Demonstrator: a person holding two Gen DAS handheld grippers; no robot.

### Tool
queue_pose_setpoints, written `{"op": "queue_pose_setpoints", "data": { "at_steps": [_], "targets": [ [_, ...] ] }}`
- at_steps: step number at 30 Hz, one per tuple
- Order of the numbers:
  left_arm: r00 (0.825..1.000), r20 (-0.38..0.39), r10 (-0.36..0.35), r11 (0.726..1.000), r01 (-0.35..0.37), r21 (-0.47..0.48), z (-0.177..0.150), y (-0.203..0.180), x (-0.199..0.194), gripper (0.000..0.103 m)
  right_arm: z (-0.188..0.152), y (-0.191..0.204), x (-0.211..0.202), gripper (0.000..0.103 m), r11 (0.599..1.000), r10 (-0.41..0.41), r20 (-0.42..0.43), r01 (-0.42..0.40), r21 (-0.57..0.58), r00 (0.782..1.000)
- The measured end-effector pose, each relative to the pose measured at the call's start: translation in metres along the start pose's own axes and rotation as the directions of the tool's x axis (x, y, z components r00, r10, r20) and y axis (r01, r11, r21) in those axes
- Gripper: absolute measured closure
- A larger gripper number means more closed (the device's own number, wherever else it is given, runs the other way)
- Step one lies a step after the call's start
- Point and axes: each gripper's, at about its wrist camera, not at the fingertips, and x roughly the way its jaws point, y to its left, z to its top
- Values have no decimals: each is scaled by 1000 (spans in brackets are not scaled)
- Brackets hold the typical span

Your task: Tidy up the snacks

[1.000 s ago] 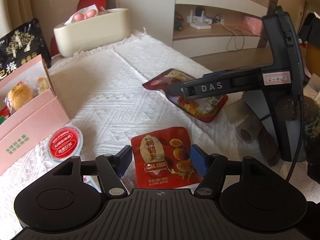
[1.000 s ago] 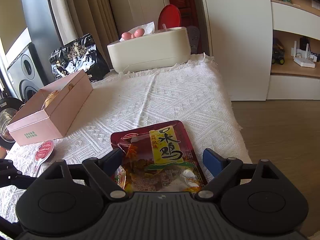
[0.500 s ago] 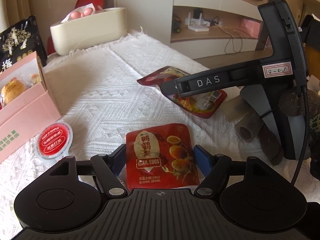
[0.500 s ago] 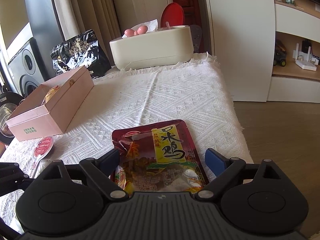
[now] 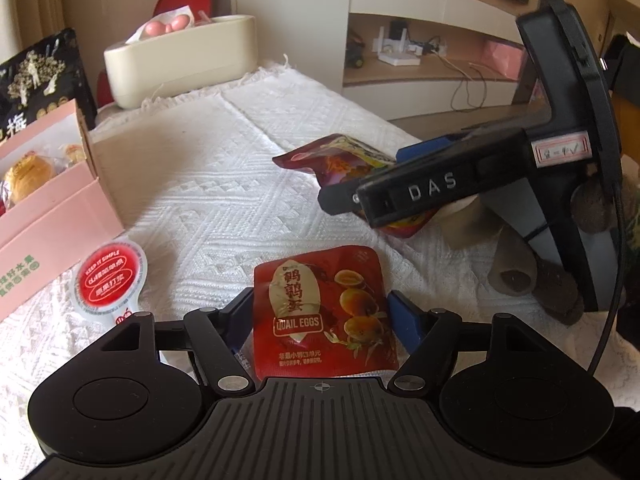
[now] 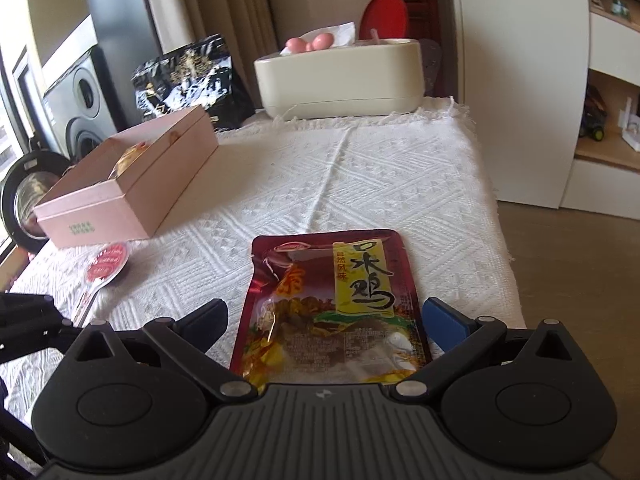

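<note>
A red quail-egg packet (image 5: 324, 312) lies on the white cloth between the fingers of my left gripper (image 5: 322, 316), whose jaws stand close against its sides. A larger dark red chicken packet (image 6: 332, 304) lies between the fingers of my right gripper (image 6: 326, 320), which is open with gaps on both sides. It shows in the left wrist view (image 5: 344, 160) under the right gripper (image 5: 440, 188). A round red-lidded jelly cup (image 5: 110, 276) lies left, also in the right wrist view (image 6: 106, 266). The open pink box (image 5: 44, 196) holds pastries.
A cream tissue box (image 6: 340, 76) stands at the table's far end and a black snack bag (image 6: 188, 80) is behind the pink box (image 6: 132, 188). The table's right edge (image 6: 500, 220) drops to a wooden floor. A speaker (image 6: 80, 104) stands at the left.
My left gripper has moved forward over the quail-egg packet and its jaws have narrowed onto it. The right gripper has edged forward around the chicken packet.
</note>
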Motion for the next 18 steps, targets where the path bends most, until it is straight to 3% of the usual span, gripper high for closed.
{"op": "queue_pose_setpoints", "data": {
  "at_steps": [5, 13, 18],
  "targets": [
    [1000, 11, -15, 999, 15, -38, -2, 3, -3, 27, -1, 7, 1, 0, 999, -30, -4, 30, -29, 1000],
    [1000, 20, 6, 1000, -6, -6, -5, -2, -2, 27, 10, 11, 4, 0, 997, -69, 10, 69, -45, 998],
    [999, 39, 14, 1000, -14, 0, -9, -5, -3, 27, 10, 7, 11, 1, 996, -84, -26, 83, -28, 996]
  ]
}}
